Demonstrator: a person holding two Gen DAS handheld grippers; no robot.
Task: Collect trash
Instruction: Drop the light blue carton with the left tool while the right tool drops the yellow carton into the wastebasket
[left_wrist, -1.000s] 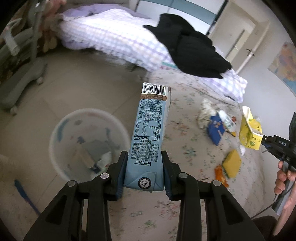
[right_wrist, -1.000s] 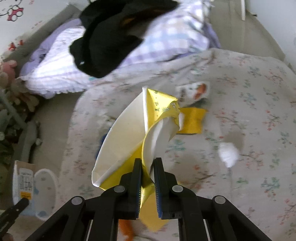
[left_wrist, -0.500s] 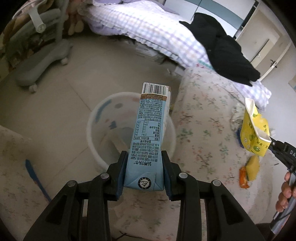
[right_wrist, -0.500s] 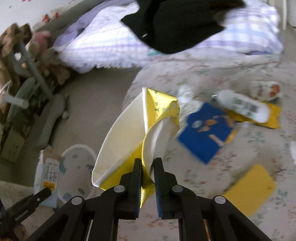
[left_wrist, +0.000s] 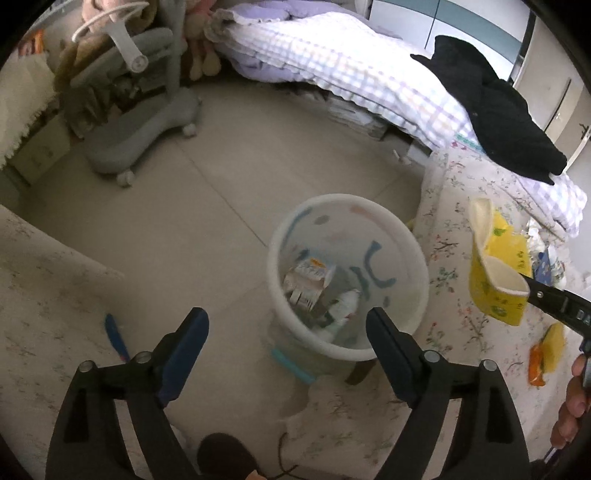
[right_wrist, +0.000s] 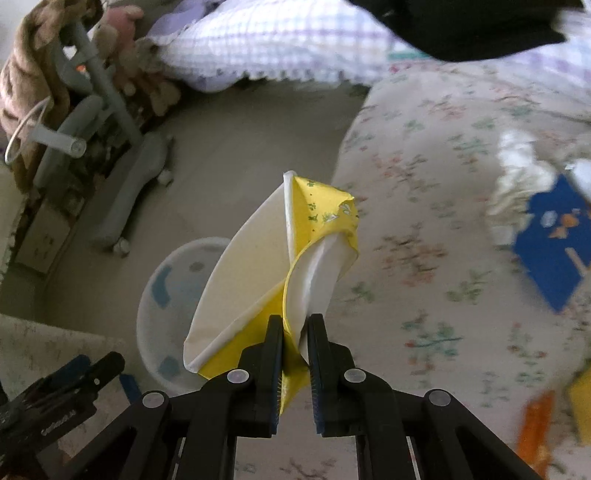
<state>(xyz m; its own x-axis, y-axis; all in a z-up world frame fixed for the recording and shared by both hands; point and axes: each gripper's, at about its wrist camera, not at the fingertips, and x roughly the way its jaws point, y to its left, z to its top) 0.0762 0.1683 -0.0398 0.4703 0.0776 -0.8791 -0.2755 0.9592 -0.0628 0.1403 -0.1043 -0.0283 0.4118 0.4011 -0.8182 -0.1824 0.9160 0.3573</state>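
My left gripper (left_wrist: 288, 332) is open and empty, just above and in front of a white trash bin (left_wrist: 406, 236) on the floor beside the bed. A milk carton (left_wrist: 308, 280) lies inside the bin with other trash. My right gripper (right_wrist: 295, 332) is shut on a crushed yellow paper cup (right_wrist: 258, 280) and holds it in the air over the bed edge, right of the bin (right_wrist: 162, 295). The cup also shows in the left wrist view (left_wrist: 495, 273), right of the bin.
The floral bed (right_wrist: 443, 221) carries a blue packet (right_wrist: 554, 254), white wrappers (right_wrist: 517, 173), and yellow and orange wrappers (left_wrist: 546, 350). A black garment (left_wrist: 495, 110) lies on a checked quilt. A grey wheeled chair base (left_wrist: 140, 125) stands on the floor at the far left.
My left gripper opened and let the blue milk carton go; it now lies in the bin. My right gripper carried the yellow cup left toward the bin.
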